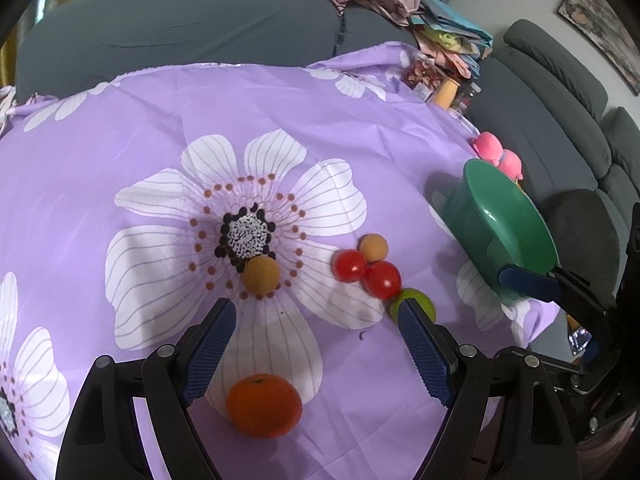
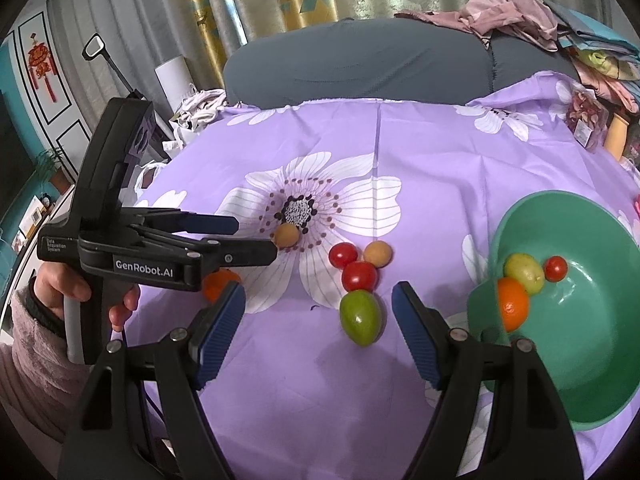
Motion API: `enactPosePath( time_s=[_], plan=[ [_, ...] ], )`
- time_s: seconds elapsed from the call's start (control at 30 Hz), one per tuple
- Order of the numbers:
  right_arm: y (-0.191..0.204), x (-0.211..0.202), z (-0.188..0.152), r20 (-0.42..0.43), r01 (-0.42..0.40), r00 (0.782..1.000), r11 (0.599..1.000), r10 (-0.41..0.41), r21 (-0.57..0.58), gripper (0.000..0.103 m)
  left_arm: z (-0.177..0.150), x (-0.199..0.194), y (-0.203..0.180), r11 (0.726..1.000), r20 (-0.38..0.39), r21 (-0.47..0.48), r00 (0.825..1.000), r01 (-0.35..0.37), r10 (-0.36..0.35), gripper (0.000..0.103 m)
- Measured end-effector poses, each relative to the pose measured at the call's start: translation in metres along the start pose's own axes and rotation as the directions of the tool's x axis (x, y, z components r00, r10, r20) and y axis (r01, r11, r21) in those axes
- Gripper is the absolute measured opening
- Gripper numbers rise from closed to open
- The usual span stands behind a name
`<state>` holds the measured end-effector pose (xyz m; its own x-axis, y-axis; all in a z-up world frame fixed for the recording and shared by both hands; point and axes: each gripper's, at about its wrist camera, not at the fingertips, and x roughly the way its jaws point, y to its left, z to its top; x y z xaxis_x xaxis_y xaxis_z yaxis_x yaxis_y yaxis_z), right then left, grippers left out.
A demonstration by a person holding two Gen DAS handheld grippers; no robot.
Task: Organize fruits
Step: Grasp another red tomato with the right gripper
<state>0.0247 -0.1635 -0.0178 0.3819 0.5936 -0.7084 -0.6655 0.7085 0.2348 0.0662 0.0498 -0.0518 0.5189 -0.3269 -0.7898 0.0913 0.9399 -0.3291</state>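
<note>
Nearest fruit: orange mandarin (image 1: pixel 264 405) on the purple cloth (image 1: pixel 120 128), lying low between the fingers of the left tool (image 1: pixel 316 316), slightly toward its left finger; in the right wrist view it is mostly hidden behind that tool.
Green fruit (image 2: pixel 361 317): egg-shaped, long axis running roughly toward and away from the right tool (image 2: pixel 318 300), just ahead of the gap and nearer its right finger.
Cluster: two red tomatoes (image 2: pixel 352 266) touch each other; the green fruit sits right against the nearer one, and a tan round fruit (image 2: pixel 377 253) against the farther side.
Lone tan fruit (image 1: pixel 262 275): on the centre of the printed flower, ahead of the left tool, apart from the cluster.
Green bowl (image 2: pixel 600 360): to the right of the right tool, near the table's right edge, tipped toward the camera; it holds an orange, a yellow-green fruit and a small tomato.
Left tool state: jaws spread wide, nothing between the pads.
Right tool state: jaws spread wide, empty.
Nearer tool, as a judgement: the left for the mandarin, the right for the green fruit.
Room: bare cloth around the mandarin; the green fruit is crowded on its far side by a tomato, so closing across its short width looks safest.
Edges: sofa (image 1: pixel 180 24) behind the table, pink toy (image 1: pixel 498 154) beyond the bowl.
</note>
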Motion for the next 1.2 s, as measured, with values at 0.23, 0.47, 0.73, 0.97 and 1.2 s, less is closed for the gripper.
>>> enactPosePath(
  time_s=[0.23,0.47,0.73,0.97,1.2],
  plan=[
    [0.001,0.012,-0.010,-0.044,-0.012,0.999,1.000,0.011,-0.013,0.076,-0.003,0.003,0.007,1.000,-0.010,-0.014,1.000,-0.026,0.026,0.083],
    [0.005,0.037,-0.017,-0.106,-0.034,0.994,0.999,0.031,-0.021,0.076,-0.004,0.005,0.016,0.999,-0.012,-0.034,1.000,-0.023,0.023,0.083],
    [0.002,0.065,0.001,-0.134,0.012,0.991,0.999,-0.017,-0.036,0.070,-0.003,0.004,0.017,1.000,0.000,-0.023,1.000,-0.011,0.011,0.083],
    [-0.002,0.100,0.016,-0.198,0.137,0.968,0.986,-0.154,-0.100,0.056,-0.001,-0.003,0.022,1.000,0.023,-0.027,1.000,-0.003,0.004,0.083],
    [-0.011,0.114,0.020,-0.239,0.158,0.954,0.981,-0.180,-0.109,0.035,-0.002,-0.001,0.024,1.000,0.018,-0.025,1.000,0.002,-0.001,0.083]
  ],
)
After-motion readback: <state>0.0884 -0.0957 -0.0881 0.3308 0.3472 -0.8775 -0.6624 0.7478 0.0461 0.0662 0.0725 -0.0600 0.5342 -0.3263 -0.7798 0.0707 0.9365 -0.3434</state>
